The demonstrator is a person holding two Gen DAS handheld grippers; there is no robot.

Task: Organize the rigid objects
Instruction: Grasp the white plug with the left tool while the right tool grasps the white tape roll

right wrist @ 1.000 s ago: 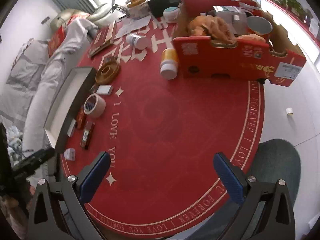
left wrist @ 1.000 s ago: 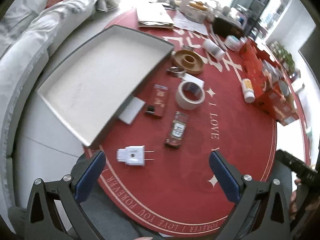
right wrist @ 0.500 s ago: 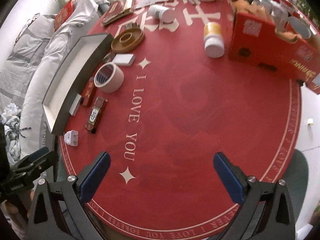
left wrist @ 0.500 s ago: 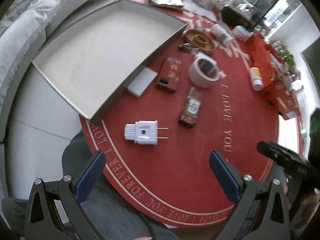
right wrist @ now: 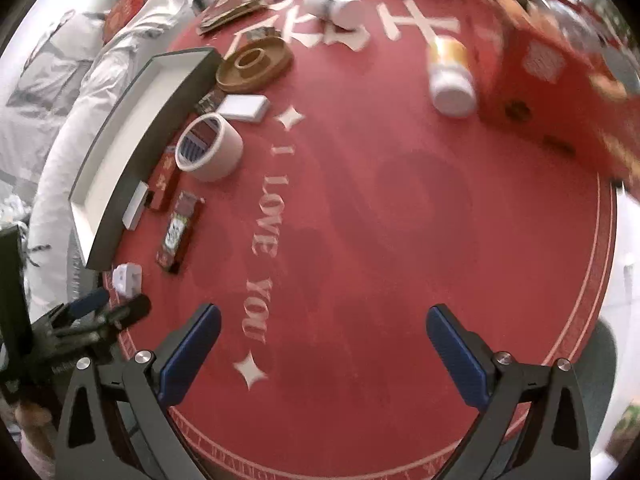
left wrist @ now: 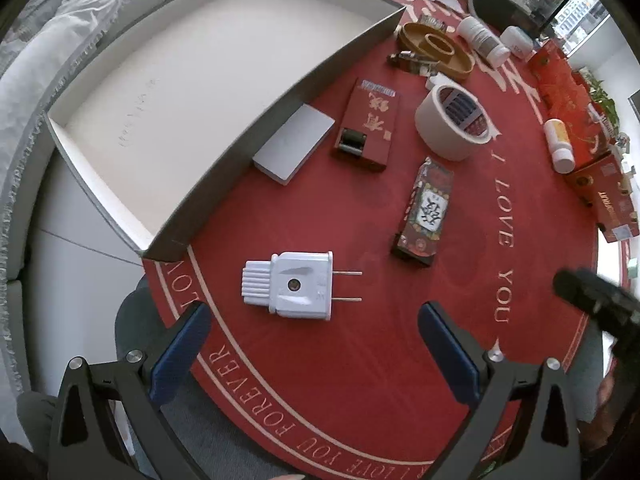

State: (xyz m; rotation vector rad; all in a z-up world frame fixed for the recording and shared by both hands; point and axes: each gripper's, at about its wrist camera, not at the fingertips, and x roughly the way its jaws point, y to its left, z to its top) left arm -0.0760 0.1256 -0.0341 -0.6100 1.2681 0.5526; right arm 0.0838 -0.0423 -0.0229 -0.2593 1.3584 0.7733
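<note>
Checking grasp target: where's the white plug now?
Left wrist view: white plug lies on the red mat, just ahead of the open left gripper, near the tray corner.

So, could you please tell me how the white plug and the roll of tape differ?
The white plug lies flat, close to the open left gripper; the roll of tape stands on its rim, farther off. The plug is blocky with two metal prongs; the tape is a cream ring. Both rest on the red mat, outside the tray.

Bright, even daylight with soft shadows. Fisheye bending and dark corners. Left view sharp; right view motion-blurred, worst at the red box (right wrist: 560, 80).
</note>
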